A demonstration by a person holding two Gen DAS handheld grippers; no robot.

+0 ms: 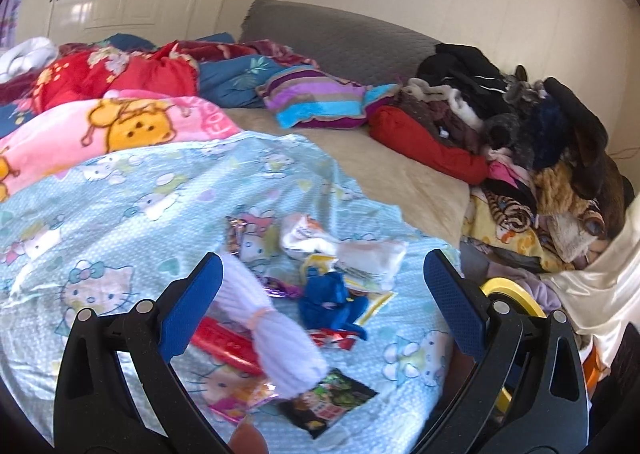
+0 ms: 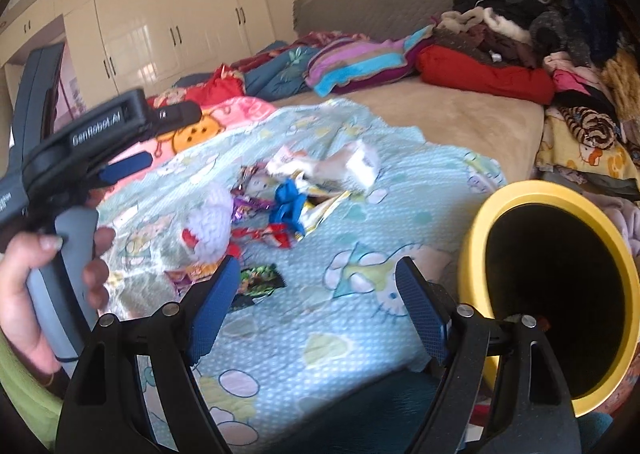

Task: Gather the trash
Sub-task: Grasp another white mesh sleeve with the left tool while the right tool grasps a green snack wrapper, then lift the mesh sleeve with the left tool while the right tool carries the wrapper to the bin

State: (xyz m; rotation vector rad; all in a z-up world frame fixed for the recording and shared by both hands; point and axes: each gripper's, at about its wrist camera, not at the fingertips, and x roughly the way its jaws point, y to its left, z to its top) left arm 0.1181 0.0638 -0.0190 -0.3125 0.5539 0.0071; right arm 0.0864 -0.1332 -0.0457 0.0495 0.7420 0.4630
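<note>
Right wrist view: my right tongs (image 2: 316, 306) gape empty above the bed sheet (image 2: 312, 342); my left tongs (image 1: 320, 302), also apart, aim at the wrappers (image 1: 332, 278); the yellow bin (image 2: 476, 246) waits alongside to catch them.

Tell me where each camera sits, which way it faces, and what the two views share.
Left wrist: on the left gripper, aimed down at the trash pile on the blue blanket; its open fingers show.
Right wrist: on the right gripper, facing the same bed with the yellow bin at right; its open fingers, the left gripper and the left hand show.
Shared: pile, blanket, bin, wardrobe.
</note>
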